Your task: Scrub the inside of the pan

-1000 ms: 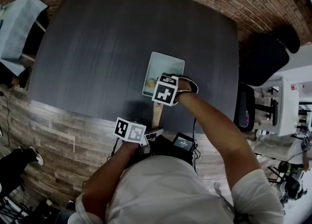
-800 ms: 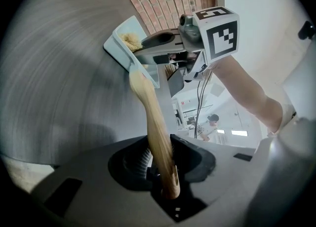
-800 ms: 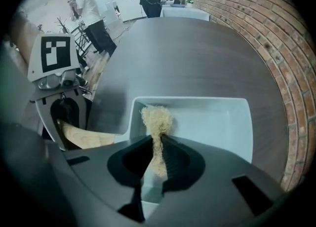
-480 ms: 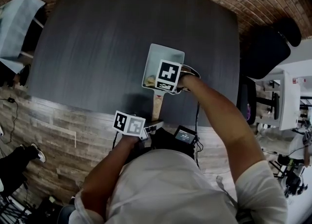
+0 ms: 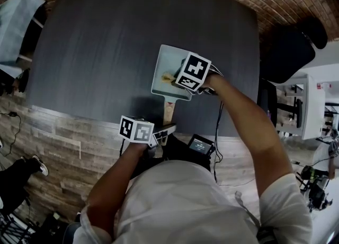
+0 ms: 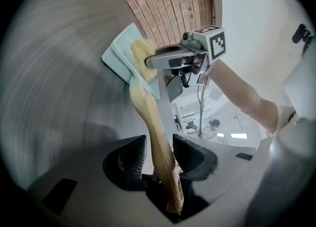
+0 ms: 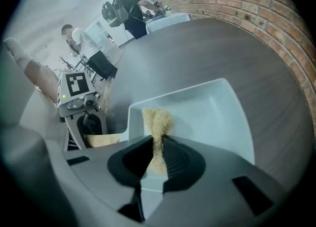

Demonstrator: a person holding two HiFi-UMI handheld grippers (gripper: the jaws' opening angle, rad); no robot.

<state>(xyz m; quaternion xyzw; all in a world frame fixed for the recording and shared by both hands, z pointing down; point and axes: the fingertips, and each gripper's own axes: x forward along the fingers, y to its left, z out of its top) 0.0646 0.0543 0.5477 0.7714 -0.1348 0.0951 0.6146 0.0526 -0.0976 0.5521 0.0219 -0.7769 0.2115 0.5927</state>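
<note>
A pale blue-grey rectangular pan (image 5: pixel 165 62) with a wooden handle (image 5: pixel 168 113) lies on the dark table (image 5: pixel 106 41). My right gripper (image 5: pixel 175 77) reaches into the pan from the right and is shut on a yellow fibrous scrubber (image 7: pixel 157 120), which presses on the pan's floor (image 7: pixel 217 112). My left gripper (image 6: pixel 159 149) sits at the table's front edge with the handle (image 6: pixel 155 127) between its jaws. Those jaws are opening, and a thin gap shows beside the left pad. In the left gripper view the scrubber (image 6: pixel 140 56) rests against the pan (image 6: pixel 121 53).
The handle sticks out over the table's front edge (image 5: pixel 79 118). A black chair (image 5: pixel 288 57) stands at the right and a blue-covered stand (image 5: pixel 18 23) at the far left. People (image 7: pixel 131 1) stand beyond the table's far end. A small screen device (image 5: pixel 200 146) hangs at the person's waist.
My right gripper has carried the scrubber from the pan's handle end up toward its middle. The left gripper stays at the handle.
</note>
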